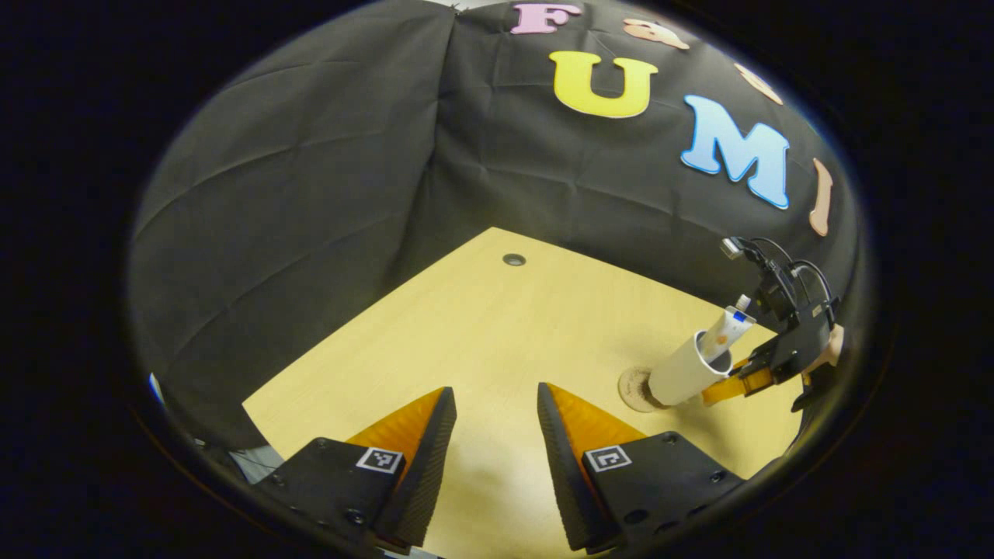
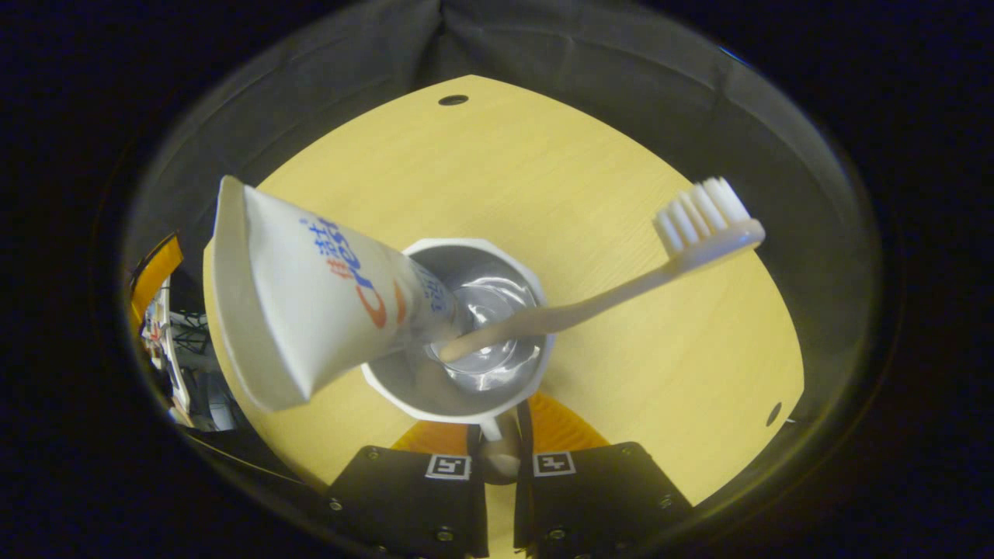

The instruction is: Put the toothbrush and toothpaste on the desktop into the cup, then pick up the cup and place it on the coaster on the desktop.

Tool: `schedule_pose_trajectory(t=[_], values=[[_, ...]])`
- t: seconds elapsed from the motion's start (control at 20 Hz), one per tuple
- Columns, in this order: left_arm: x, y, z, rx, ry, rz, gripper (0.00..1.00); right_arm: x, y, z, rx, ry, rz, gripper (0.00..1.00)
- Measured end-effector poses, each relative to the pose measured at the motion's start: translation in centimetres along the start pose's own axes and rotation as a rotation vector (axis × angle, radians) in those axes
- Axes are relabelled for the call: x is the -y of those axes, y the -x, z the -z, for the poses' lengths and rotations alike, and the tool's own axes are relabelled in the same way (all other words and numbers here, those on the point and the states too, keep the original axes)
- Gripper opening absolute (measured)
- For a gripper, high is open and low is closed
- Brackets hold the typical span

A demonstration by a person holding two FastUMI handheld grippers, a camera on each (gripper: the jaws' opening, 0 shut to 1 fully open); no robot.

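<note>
A white cup stands with its base at the round coaster at the right of the left gripper view; I cannot tell whether it rests fully on it. My right gripper grips it from the side. In the right gripper view I look down into the cup. The toothpaste tube leans out to the left and the white toothbrush leans right, bristles up. My right gripper is shut on the cup's handle. My left gripper hangs open over bare table, well left of the cup.
The light wooden table has a cable hole near its far corner and another cable hole near the right edge. Black cloth walls close in behind. A hand holds the right gripper at the table's right side.
</note>
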State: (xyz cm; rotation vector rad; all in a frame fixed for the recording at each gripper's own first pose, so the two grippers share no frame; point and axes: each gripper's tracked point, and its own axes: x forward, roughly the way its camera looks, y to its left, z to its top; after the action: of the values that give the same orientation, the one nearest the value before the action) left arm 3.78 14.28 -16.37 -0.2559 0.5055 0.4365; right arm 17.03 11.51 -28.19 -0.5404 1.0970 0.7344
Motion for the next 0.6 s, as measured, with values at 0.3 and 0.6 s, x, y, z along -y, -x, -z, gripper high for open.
schedule_pose_trajectory(t=[0.3, 0.6], values=[[-4.2, 1.4, 0.5, 0.001, 0.034, -0.044, 0.70, -3.1, -1.2, -3.1, -0.039, 0.029, 0.007, 0.15], [-4.4, 1.1, 0.5, 0.000, 0.040, -0.041, 0.71, -7.6, -5.4, -4.9, -0.063, 0.048, 0.024, 0.16]])
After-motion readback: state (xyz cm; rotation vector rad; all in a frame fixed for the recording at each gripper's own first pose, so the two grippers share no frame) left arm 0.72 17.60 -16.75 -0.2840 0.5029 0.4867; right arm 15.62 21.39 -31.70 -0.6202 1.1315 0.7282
